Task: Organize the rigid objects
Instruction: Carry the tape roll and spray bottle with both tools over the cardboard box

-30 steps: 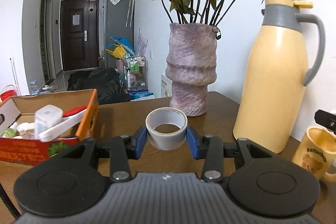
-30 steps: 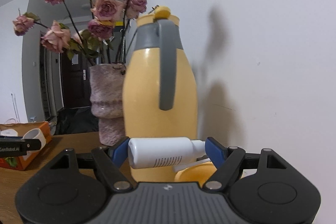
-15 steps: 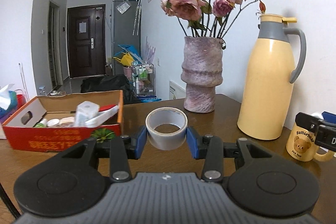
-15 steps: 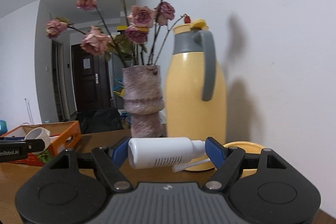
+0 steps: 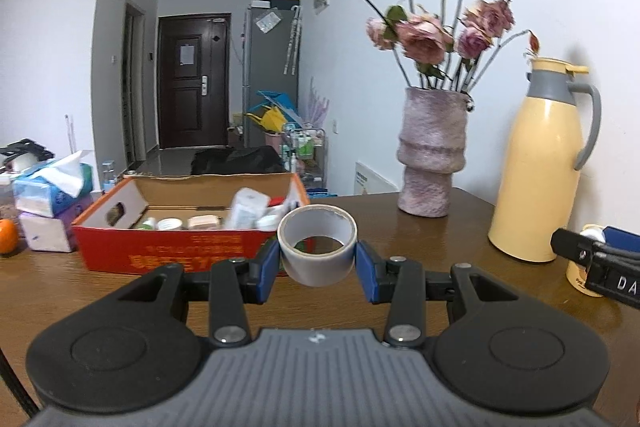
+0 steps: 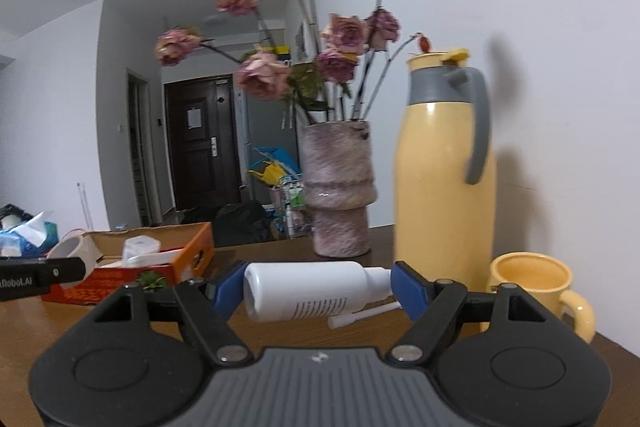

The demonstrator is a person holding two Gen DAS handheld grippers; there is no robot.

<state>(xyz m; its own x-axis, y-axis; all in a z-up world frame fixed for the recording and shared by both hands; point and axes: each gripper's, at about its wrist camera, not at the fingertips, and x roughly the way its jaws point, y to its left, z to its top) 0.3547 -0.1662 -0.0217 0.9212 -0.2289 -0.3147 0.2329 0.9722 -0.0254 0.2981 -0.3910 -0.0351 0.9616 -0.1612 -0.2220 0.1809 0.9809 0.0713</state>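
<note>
Carrying two items, neither yet put away. Left gripper pinching a tape roll between its blue pads; right gripper clamping a white spray bottle lengthwise, nozzle toward the right pad. Beyond the left jaws and slightly left, an orange cardboard box already holding several small containers, apparently the destination. Ahead and right of both jaws: a vase of dried roses, a yellow thermos, a yellow mug. Nothing blocking the path to the box; tissue packs lying farther left.
</note>
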